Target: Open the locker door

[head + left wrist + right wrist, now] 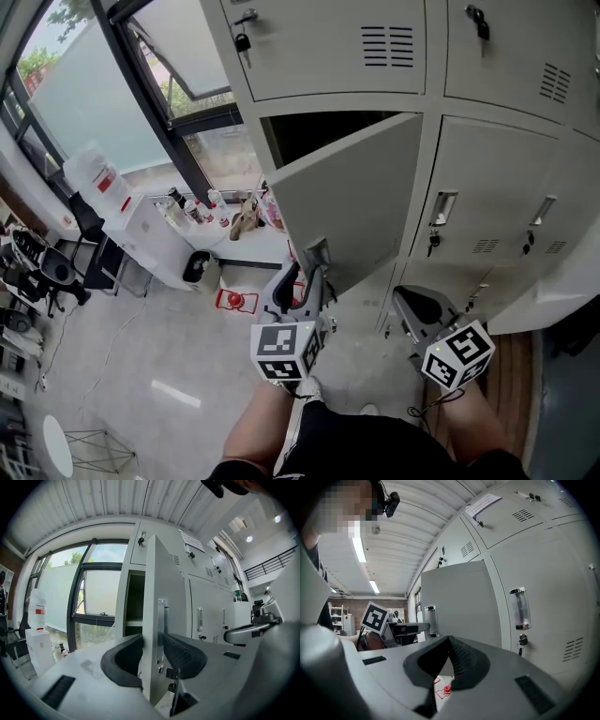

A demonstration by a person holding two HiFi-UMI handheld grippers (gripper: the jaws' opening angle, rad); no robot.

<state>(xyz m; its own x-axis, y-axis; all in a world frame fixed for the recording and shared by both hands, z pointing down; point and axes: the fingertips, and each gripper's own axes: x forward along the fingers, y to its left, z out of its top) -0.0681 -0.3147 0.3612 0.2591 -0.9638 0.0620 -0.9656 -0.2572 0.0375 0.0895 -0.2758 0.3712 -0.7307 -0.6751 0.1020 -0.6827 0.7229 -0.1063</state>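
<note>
At the locker bank (487, 187): grey steel doors in rows, beside a tall window (112, 75).
Locker door (347, 197): swung partway out from its frame, free edge toward the person, dark open compartment (319, 131) showing behind its top.
Door handle (317, 251): upright metal pull near the free edge, on the outer face.
Left gripper (305, 272): pointing level, jaws set part-way apart and closed over the door's free edge by the handle; one pad on the inner face, the other on the outer face beside the pull.
Right gripper (405, 298): lower right of the open door and apart from it, tips aimed at the neighbouring closed doors; jaws brought together until the tips meet, nothing between them.
Marker cubes: one on each gripper, left (284, 352) and right (457, 354), near the person's knees.
Upper door: closed, padlock (242, 42) hanging at its left edge.
Floor by the window: white jug (94, 178) on a low white cabinet, small red item (234, 300) on the floor below the open door.
</note>
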